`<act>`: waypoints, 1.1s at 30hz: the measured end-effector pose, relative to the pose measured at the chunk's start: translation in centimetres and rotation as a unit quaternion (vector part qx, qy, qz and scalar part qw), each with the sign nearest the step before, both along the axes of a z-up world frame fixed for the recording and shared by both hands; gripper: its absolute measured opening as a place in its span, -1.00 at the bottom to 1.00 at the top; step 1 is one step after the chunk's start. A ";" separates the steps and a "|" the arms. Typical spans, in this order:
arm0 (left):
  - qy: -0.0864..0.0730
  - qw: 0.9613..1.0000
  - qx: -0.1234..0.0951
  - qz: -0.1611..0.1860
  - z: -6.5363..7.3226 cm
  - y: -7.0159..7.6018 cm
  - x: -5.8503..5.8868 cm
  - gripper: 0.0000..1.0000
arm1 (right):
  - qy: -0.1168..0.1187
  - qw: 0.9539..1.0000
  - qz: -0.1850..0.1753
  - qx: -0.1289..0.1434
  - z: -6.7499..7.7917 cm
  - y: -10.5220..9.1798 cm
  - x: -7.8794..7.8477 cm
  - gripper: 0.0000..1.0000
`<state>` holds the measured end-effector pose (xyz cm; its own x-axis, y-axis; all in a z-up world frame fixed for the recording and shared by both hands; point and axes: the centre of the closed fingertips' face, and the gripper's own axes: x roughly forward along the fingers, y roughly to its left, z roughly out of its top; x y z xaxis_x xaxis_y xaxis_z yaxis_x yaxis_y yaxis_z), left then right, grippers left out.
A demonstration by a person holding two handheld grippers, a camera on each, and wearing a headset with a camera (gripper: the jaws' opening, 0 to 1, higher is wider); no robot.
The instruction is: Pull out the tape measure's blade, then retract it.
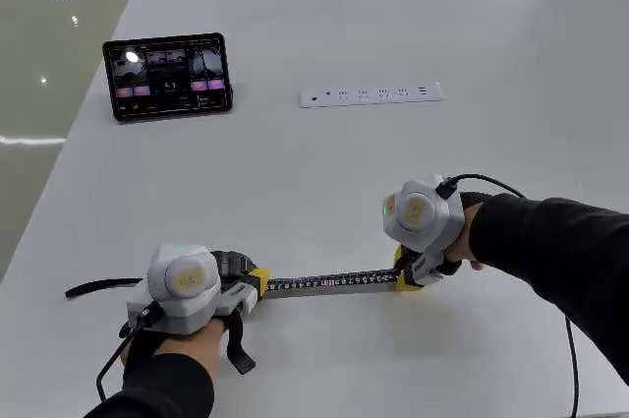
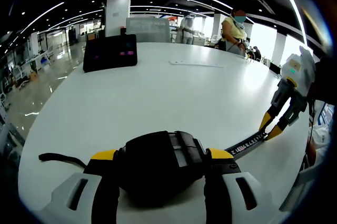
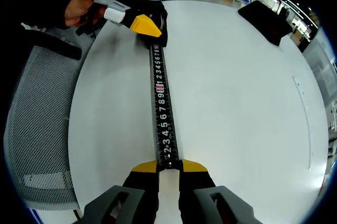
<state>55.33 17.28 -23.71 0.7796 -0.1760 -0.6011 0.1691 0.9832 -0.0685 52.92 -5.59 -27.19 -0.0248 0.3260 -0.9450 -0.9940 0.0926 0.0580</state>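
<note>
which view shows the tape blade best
The right gripper view: the blade runs straight up the picture, numbers readable. In the head view it is a thin strip, numbers too small; the left gripper view catches a short slanted piece.

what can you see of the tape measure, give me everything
The tape measure has a black case that looks like ribbed plastic or rubber, clamped between the yellow-tipped jaws of the left gripper. Its blade is dark with white numerals and a red mark. It is pulled out and lies flat and straight on the white table. The right gripper pinches the blade's end. A black strap lies on the table beside the case.
</note>
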 end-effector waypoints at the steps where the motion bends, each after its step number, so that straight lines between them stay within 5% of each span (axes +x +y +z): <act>1: 0.000 1.000 0.000 0.000 0.0 0.0 0.0 0.22 | 0.001 1.000 0.000 -0.001 0.0 0.0 0.0 -0.81; 33: 0.001 1.000 0.000 0.000 0.0 -0.1 0.0 0.22 | -0.003 1.000 0.009 0.002 -0.1 1.4 0.0 -0.80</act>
<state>55.31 17.15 -23.69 0.7779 -0.1765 -0.6031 0.1689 0.9832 -0.0699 52.90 -4.23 -27.26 -0.0253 0.3293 -0.9439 -0.9958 0.0753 0.0529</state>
